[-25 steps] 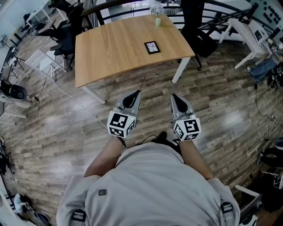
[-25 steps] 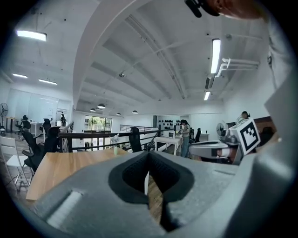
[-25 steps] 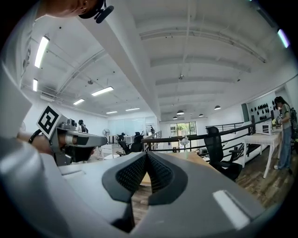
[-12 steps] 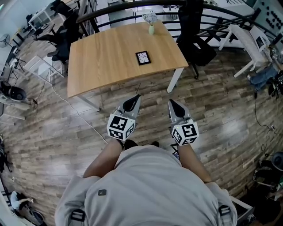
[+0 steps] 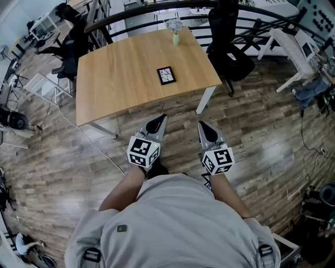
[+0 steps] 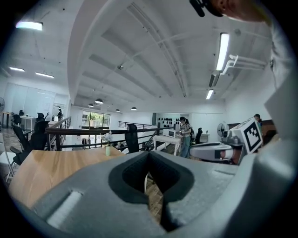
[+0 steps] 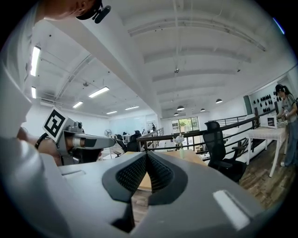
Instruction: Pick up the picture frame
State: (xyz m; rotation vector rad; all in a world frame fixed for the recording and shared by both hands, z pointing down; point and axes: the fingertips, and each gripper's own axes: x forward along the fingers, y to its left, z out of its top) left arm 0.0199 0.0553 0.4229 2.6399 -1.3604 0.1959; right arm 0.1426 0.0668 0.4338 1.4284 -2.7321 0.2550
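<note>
- Picture frame: small, dark-edged, lying flat on the wooden table, right of the top's middle, touched by nothing.
- Left gripper: fingers pressed together tip to tip, nothing between them; held over the plank floor just short of the table's near edge, tips aimed toward the table, well apart from the frame.
- Right gripper: fingers likewise closed on each other, empty; just off the table's near right corner, near its white leg, also well apart from the frame.
- Side by side and apart from each other, both on the near side of the table, in front of the person's grey top.
- Small green vase with pale flowers: upright near the table's far edge, beyond the frame and apart from it.
- Black office chair: off the table's far right corner.
- Dark railing: running behind the table's far side.
- Left gripper view: table top low at the left with the vase on it, past the closed tips.
- Right gripper view: table top straight beyond the closed tips.
</note>
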